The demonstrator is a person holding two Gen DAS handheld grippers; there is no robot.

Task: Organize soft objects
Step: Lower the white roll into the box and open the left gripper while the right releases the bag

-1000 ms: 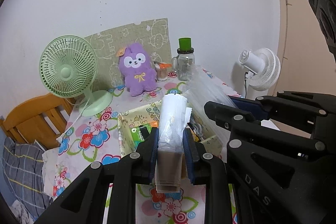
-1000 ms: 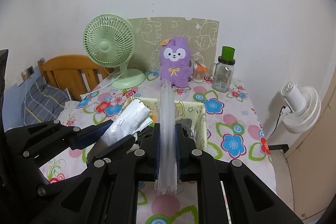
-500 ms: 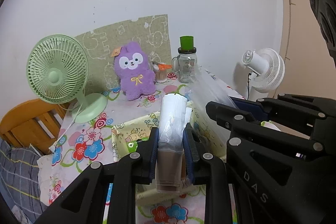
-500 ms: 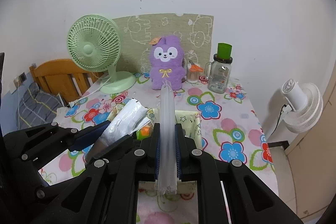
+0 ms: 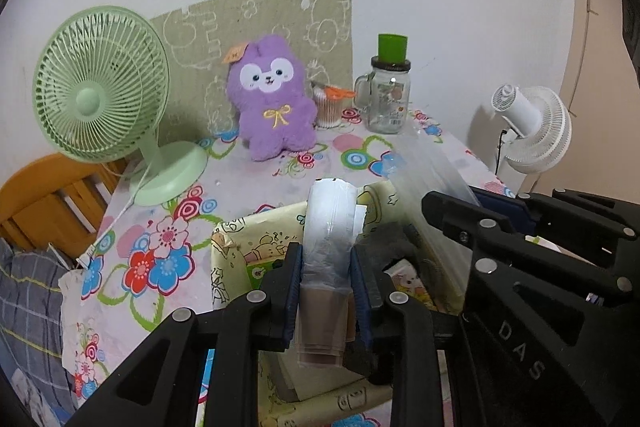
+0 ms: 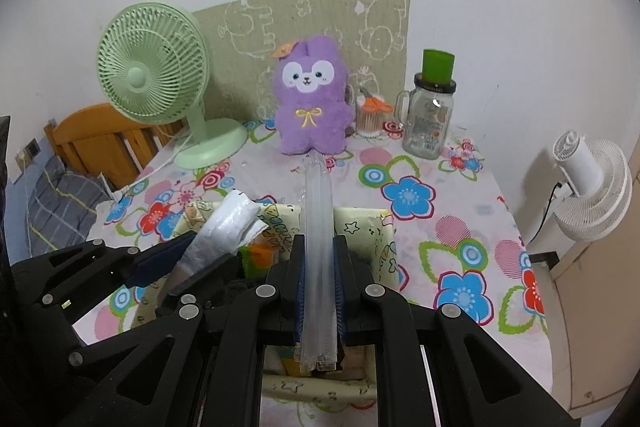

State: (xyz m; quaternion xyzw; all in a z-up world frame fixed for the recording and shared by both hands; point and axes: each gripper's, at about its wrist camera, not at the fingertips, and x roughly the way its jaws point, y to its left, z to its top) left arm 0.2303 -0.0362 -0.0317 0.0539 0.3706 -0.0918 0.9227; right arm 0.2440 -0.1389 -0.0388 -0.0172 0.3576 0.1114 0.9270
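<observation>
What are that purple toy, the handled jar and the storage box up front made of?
Purple toy: fuzzy plush fabric, matte pile. Handled jar: clear glass, apparently; see-through with glints. Storage box: probably printed fabric or coated card; its rim looks soft and creased.

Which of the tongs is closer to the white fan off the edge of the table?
Right. The right tongs sit on the side of the storage box towards the white fan; the left tongs sit beyond them, towards the green fan.
</observation>
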